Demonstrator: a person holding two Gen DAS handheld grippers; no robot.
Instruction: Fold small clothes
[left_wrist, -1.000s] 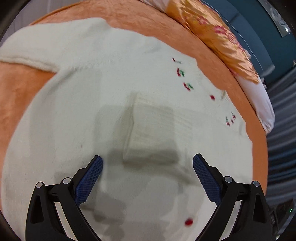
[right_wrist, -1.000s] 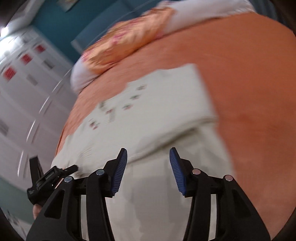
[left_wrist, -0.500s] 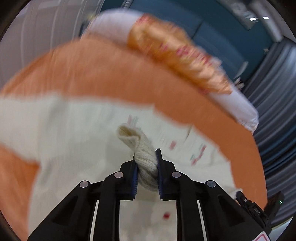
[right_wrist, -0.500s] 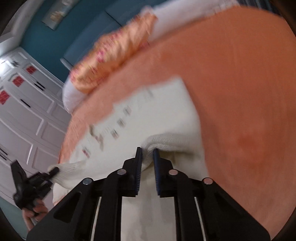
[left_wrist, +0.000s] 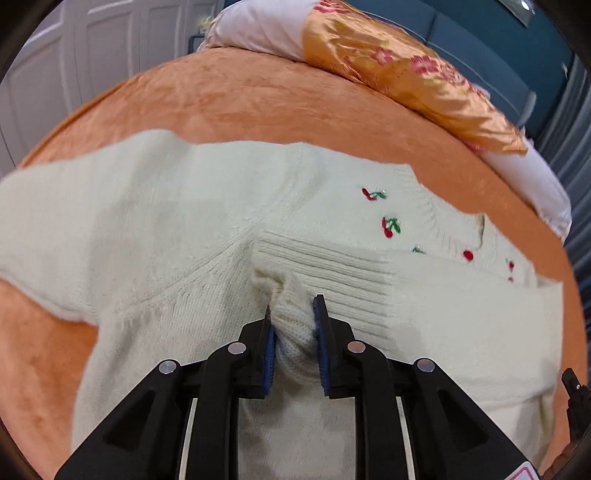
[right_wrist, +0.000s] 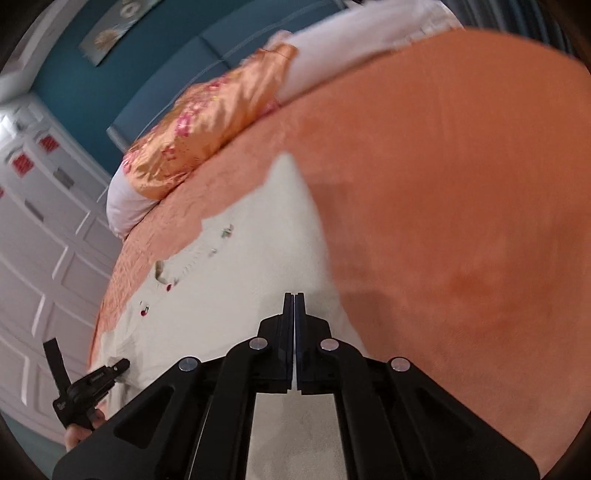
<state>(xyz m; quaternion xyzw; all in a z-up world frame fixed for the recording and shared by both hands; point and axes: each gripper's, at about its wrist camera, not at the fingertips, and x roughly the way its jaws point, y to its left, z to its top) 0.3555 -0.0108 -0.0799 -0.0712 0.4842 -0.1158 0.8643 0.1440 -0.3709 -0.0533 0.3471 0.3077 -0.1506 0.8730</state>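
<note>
A cream knitted cardigan with embroidered red cherries (left_wrist: 207, 236) lies spread on an orange plush bed cover (left_wrist: 258, 103), only partly folded. The left tool (left_wrist: 293, 332), having just closed, pinches a ribbed cuff over the garment's middle. The right tool (right_wrist: 294, 325) has just shut; no cloth shows between its jaws. Most folding remains. Open cover lies clear to the right; pillows (left_wrist: 388, 66) crowd the far edge.

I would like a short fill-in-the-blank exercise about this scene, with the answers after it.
1. The cream sweater is embroidered with small red ____.
2. It lies on an ____ blanket.
3. The left gripper is shut on the ribbed ____ of a sleeve.
4. The right gripper's jaws are fully ____.

Answers: cherries; orange; cuff; closed
</note>
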